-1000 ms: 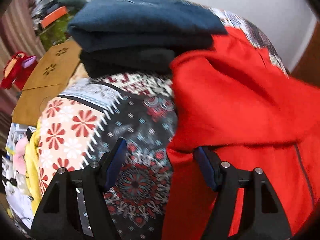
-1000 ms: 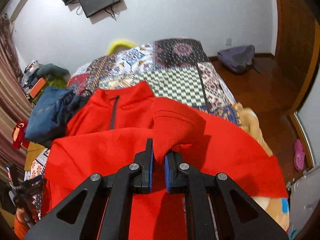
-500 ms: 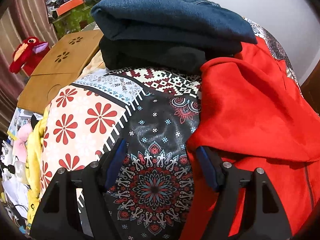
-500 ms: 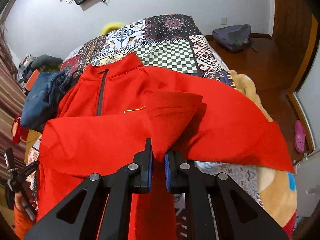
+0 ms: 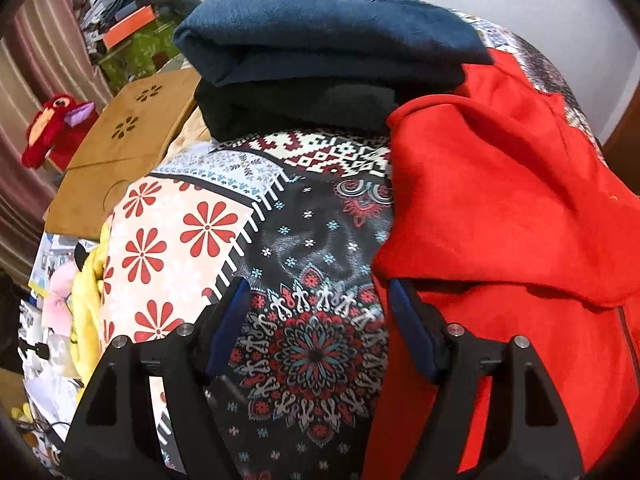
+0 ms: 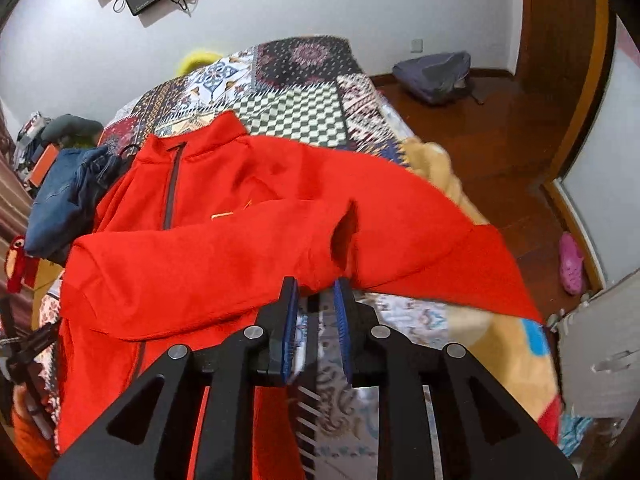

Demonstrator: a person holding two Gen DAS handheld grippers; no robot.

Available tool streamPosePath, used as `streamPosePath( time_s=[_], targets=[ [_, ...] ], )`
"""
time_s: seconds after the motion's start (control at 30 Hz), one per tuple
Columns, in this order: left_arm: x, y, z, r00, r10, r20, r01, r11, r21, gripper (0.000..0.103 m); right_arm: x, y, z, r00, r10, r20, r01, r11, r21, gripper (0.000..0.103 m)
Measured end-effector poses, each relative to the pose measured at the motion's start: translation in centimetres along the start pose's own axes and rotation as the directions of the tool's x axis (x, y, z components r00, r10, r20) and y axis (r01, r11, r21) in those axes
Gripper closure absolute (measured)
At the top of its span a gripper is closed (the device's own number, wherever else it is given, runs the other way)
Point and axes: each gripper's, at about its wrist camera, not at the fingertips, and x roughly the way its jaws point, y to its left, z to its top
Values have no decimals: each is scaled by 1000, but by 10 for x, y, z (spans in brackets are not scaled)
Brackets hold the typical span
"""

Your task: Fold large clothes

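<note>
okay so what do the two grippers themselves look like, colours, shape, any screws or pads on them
Both look alike. The left gripper and right gripper are matte black plastic with two fingers each, built from angular struts with triangular cut-outs. Round silver screws sit at the joints. Each finger carries a flat blue pad on its inner face; on the right the pads look ribbed. No cables, markings or sleeves show.

Even indoor light, fisheye-warped, blurred edges.

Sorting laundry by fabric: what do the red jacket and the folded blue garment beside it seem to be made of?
Red jacket: probably fleece or brushed knit, matte and soft, with rounded folds. Folded blue garment: looks like denim, with a dull, faintly mottled weave and thick, stiff folded edges; blur leaves it uncertain.
</note>
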Motion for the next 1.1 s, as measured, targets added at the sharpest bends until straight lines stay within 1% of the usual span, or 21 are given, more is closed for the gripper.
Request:
streamPosePath(
  time_s=[0.1, 0.2, 0.23, 0.3, 0.33, 0.37, 0.43, 0.57, 0.67, 0.77, 0.83, 0.9, 1.0, 1.1],
  targets=[
    [-15, -4, -1, 1000, -19, 19, 19, 999, 29, 31, -13, -6, 2, 1000, -3, 29, 3, 1000, 10, 86],
    [-35, -12, 0, 998, -30, 54, 26, 997, 70, 31, -28, -14, 5, 997, -24, 67, 22, 999, 25, 83],
    [-43, -16, 1, 997, -35, 72, 29, 996, 86, 31, -31, -16, 6, 997, -30, 78, 27, 999, 30, 80],
    [-56, -22, 3, 993, -47, 105, 35, 993, 109, 31, -41, -22, 9, 994, -38, 103, 33, 998, 48, 69],
    [-64, -26, 5, 991, -57, 124, 42, 992, 121, 31, -48, -27, 10, 992, -42, 121, 35, 997, 63, 61],
    [-72, -30, 8, 987, -68, 143, 50, 990, 130, 31, -52, -29, 11, 990, -44, 135, 35, 997, 73, 54],
    [-84, -38, 13, 980, -97, 171, 73, 987, 143, 31, -61, -37, 11, 987, -43, 154, 28, 994, 102, 49],
    [-103, -61, 26, 960, -178, 218, 145, 976, 161, 24, -66, -60, 8, 989, -19, 145, -7, 985, 171, 47],
    [-107, -84, 32, 949, -215, 230, 175, 968, 183, 23, -60, -78, 2, 993, -16, 121, -12, 973, 229, 47],
    [-104, -111, 36, 945, -246, 215, 200, 956, 215, 23, -49, -99, -7, 996, 9, 88, -35, 953, 300, 47],
    [-99, -126, 36, 945, -264, 194, 216, 947, 236, 23, -41, -114, -13, 997, 41, 64, -62, 932, 356, 47],
    [-93, -141, 34, 945, -278, 172, 229, 938, 261, 23, -28, -130, -19, 995, 91, 42, -100, 900, 424, 47],
    [-84, -154, 30, 947, -286, 149, 235, 929, 285, 23, -5, -152, -27, 987, 159, 15, -143, 838, 526, 47],
    [-74, -164, 25, 953, -276, 127, 228, 926, 302, 23, 12, -165, -31, 984, 178, 4, -147, 797, 586, 47]
  ],
)
